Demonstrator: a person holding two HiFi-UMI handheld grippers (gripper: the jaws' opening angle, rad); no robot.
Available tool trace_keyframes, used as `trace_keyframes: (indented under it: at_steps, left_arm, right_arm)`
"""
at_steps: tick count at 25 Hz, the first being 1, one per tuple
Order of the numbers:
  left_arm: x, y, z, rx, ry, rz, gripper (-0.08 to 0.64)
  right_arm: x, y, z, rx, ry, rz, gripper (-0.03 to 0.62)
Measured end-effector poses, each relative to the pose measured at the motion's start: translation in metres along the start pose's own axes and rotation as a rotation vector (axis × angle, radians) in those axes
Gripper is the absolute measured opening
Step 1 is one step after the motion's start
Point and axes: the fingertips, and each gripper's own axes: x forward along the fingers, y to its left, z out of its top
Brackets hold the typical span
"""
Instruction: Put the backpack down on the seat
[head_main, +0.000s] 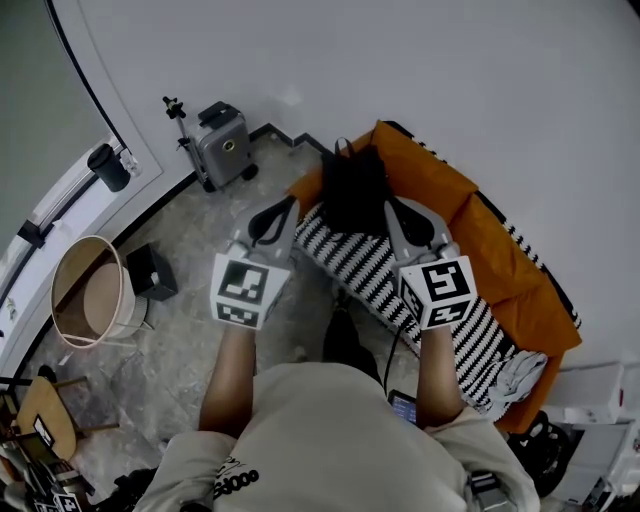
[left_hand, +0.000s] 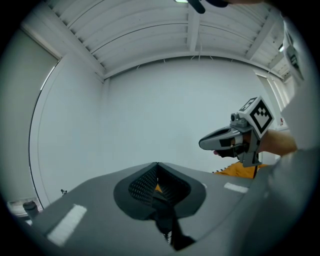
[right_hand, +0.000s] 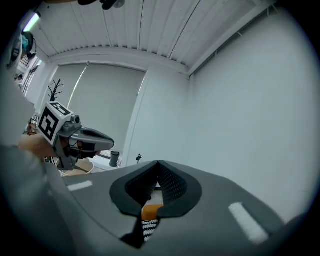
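Note:
The black backpack (head_main: 352, 190) hangs upright between my two grippers, above the left end of the sofa's black-and-white striped seat (head_main: 370, 270). An orange backrest (head_main: 480, 235) runs behind that seat. My left gripper (head_main: 290, 208) is at the pack's left side and my right gripper (head_main: 392, 208) at its right side. In the left gripper view the jaws (left_hand: 157, 170) are shut, and a black strap (left_hand: 167, 222) runs down from them. In the right gripper view the jaws (right_hand: 159, 167) are shut too, with dark fabric (right_hand: 132, 239) below them and the orange and striped sofa showing through the gap.
A silver suitcase (head_main: 225, 143) stands by the wall at the back left. A round tan basket (head_main: 88, 290) and a black box (head_main: 152, 270) sit on the stone floor to the left. A wooden chair (head_main: 45, 415) is at the lower left. Grey cloth (head_main: 515, 375) lies on the sofa's right end.

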Motion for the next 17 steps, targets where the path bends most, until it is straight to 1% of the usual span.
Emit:
trace_keyframes:
  at_steps: [13,17]
  left_arm:
    - [-0.0075,-0.0003,-0.0003,-0.006,-0.011,-0.005,0.011]
    - [-0.0081,0.0016,-0.0035,0.002,-0.002,0.003,0.011]
  right_arm:
    - [0.0015,0.0066,-0.0057,0.004,0.014,0.011,0.003]
    - [0.0024,0.0081,-0.0067,0.005,0.015,0.014,0.003]
